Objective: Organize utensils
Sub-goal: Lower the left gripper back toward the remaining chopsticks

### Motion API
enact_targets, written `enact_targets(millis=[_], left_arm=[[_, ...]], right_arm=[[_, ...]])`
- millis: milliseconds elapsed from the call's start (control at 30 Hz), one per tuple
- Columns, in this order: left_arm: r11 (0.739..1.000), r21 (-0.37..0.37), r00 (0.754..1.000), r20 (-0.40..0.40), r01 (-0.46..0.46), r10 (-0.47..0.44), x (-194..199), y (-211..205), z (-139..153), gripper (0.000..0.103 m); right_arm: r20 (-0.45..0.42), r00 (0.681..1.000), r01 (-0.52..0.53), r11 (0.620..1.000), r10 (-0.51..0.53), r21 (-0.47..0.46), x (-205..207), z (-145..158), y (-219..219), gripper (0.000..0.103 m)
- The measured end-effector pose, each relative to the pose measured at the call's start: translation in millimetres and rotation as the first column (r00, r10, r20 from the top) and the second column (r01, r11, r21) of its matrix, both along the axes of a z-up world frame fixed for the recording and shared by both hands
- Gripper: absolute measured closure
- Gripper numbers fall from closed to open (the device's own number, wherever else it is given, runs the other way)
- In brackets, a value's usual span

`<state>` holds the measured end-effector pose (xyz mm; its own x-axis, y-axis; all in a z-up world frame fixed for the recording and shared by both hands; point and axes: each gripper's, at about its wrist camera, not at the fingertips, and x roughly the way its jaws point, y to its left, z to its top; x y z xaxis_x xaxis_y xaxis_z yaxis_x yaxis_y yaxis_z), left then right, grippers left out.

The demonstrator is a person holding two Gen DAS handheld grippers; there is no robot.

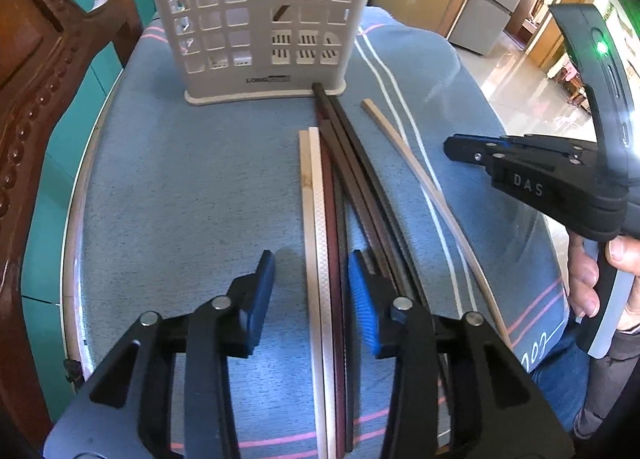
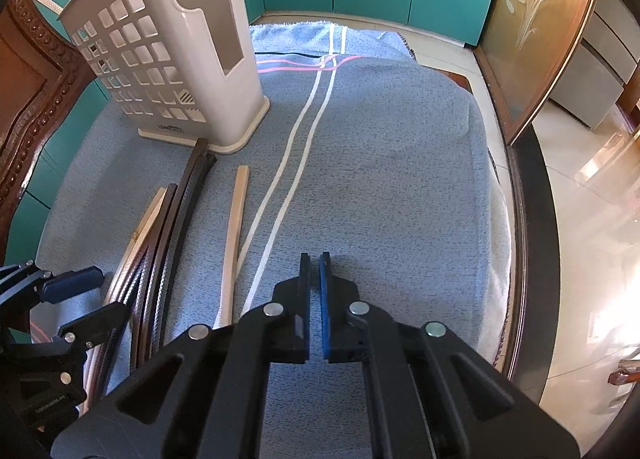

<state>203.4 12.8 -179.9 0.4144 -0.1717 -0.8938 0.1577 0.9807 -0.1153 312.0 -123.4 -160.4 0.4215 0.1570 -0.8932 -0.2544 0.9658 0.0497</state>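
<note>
Left wrist view looks down on a bundle of chopsticks (image 1: 332, 219) lying side by side on a blue towel (image 1: 180, 187) that covers the desk (image 1: 70, 239). I count two pale ones on the left of the bundle and about four dark brown or black ones beside them, though the dark ones overlap and the exact count is hard to tell. One more pale chopstick (image 1: 424, 195) lies apart to the right, near the towel's two white stripes. The far tips of the dark sticks touch the base of a white slotted utensil holder (image 1: 256, 19), which stands upright at the far side of the towel; something dark and slanted shows through its holes.

The left hand-held gripper (image 1: 312, 291) hangs over the near end of the bundle with its jaws partly apart. The two pale sticks and a reddish-brown one lie between the blue pads (image 1: 362, 299); the left pad stands clear of them, and the right pad sits close against the dark sticks, contact unclear.

The right hand-held gripper (image 2: 314, 279) is closed with nothing between its pads, above bare towel to the right of the stripes. A hand (image 1: 600, 279) grips its handle.
</note>
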Motion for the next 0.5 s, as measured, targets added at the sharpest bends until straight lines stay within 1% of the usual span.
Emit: enact_targets(millis=[167,233,300,400,500], left_arm=[[0.999,-0.009,1.0,-0.003,-0.03,0.03,0,8,2,0.06],[0.998,0.001,0.998,0.0,-0.059,0.059,1,15,2,0.06],[0.996,-0.01,0.996,-0.007,-0.093,0.093,3,25,3,0.06],[0.989,0.001,0.988,-0.017,-0.151,0.151,5,41,1,0.06],[0.984,-0.015,0.984,-0.022,-0.175,0.175,7,48,0,0.062]], right_arm=[[0.014,1.0,0.01,1.0,-0.01,0.013,-1,3,-2,0.097],[0.031,1.0,0.003,1.0,-0.004,0.029,-2,7,-2,0.091],[0.043,0.999,-0.008,0.999,0.007,0.038,-5,10,-1,0.078],[0.05,0.998,-0.026,1.0,0.025,0.013,-7,10,5,0.076],[0.042,0.999,-0.034,0.999,0.034,0.001,-8,7,8,0.076]])
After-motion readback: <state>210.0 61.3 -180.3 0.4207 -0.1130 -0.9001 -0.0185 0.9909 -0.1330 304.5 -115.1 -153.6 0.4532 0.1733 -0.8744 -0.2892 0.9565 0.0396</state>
